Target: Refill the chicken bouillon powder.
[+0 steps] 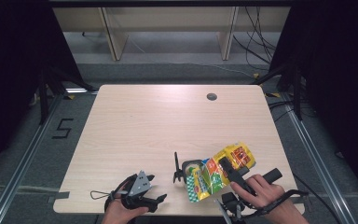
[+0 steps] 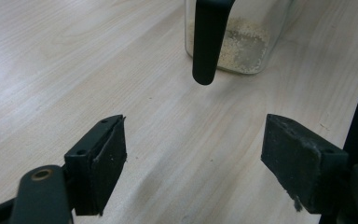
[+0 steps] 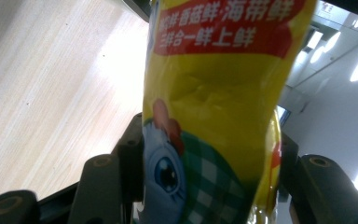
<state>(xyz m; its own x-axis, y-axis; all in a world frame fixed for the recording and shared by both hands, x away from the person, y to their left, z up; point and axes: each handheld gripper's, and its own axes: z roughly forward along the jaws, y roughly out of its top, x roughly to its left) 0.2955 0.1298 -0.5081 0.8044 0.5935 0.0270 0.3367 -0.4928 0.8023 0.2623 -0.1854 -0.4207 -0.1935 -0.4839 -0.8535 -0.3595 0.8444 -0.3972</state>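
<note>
My right gripper [image 1: 222, 171] is shut on a yellow seasoning bag [image 1: 209, 181] printed with red labels and a cartoon chicken. The bag is tipped with its lower end over a glass jar [image 1: 190, 167] near the table's front edge. In the right gripper view the bag [image 3: 214, 93] stands between both jaws of the right gripper [image 3: 209, 145], pinched at the sides. My left gripper [image 1: 157, 187] rests open at the front left, pointing at the jar. In its own view the left gripper [image 2: 193, 154] holds nothing, and the jar [image 2: 242, 51] holds pale granules behind a black handle [image 2: 207, 42].
The pale wooden table [image 1: 158, 121] has a round cable hole [image 1: 211, 96] at the back right. The jar's black lid clasp [image 1: 177, 169] sticks up to its left. Metal rails, cables and a floor mark "5" [image 1: 63, 128] surround the table.
</note>
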